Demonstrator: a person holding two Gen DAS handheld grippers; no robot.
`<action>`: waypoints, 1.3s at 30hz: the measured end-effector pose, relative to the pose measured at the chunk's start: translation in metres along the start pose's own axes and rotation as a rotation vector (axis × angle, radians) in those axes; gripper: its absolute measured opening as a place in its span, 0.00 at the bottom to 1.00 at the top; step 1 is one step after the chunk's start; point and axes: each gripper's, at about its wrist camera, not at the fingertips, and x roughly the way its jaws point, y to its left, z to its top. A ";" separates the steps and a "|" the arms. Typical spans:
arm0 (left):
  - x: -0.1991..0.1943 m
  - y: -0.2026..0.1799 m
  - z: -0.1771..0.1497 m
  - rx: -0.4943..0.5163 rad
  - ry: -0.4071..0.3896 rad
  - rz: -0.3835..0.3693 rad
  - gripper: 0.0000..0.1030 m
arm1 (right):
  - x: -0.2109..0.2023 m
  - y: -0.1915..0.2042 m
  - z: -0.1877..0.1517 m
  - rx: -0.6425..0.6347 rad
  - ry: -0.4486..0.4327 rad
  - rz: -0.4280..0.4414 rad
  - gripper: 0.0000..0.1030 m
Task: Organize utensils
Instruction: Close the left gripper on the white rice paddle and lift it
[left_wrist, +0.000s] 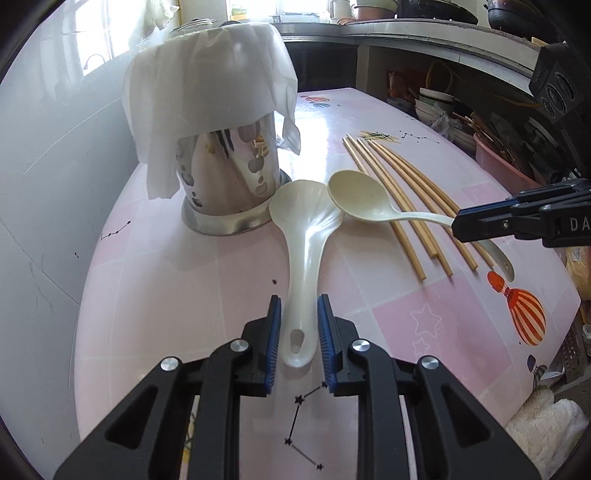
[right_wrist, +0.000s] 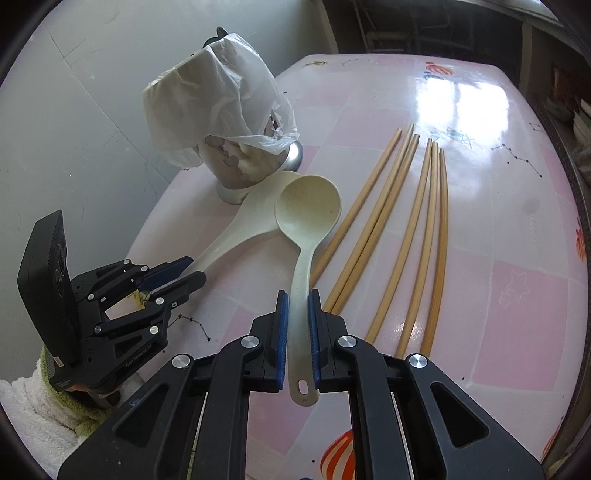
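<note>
- The pearly spoon (left_wrist: 301, 258) is lying on the pink desk (left_wrist: 166, 295), handle pointing back into the left gripper (left_wrist: 297, 325), whose jaws are pinching it
- The cream spoon (right_wrist: 304, 236) is crossing over the first spoon's bowl, handle clamped in the right gripper (right_wrist: 297, 325), beside the chopsticks (right_wrist: 406, 236)
- The covered metal holder (left_wrist: 229, 177) is standing just beyond both bowls

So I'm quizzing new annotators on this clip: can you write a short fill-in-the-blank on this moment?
1. The left gripper grips the handle of the pearly white ____.
2. The right gripper is shut on the cream plastic ladle by its ____.
3. The shiny steel holder is draped with white ____.
4. The wooden chopsticks number ____.

Missing: rice paddle; handle; plastic; six
</note>
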 end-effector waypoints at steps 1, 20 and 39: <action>-0.004 0.001 -0.003 0.002 0.004 0.007 0.18 | -0.001 0.002 -0.004 -0.006 0.004 0.008 0.09; -0.030 0.044 -0.045 -0.164 0.103 0.036 0.31 | 0.028 0.030 -0.024 -0.132 0.113 -0.003 0.34; -0.031 0.078 0.021 -0.108 0.015 -0.040 0.50 | -0.006 0.002 0.019 -0.037 -0.099 0.154 0.43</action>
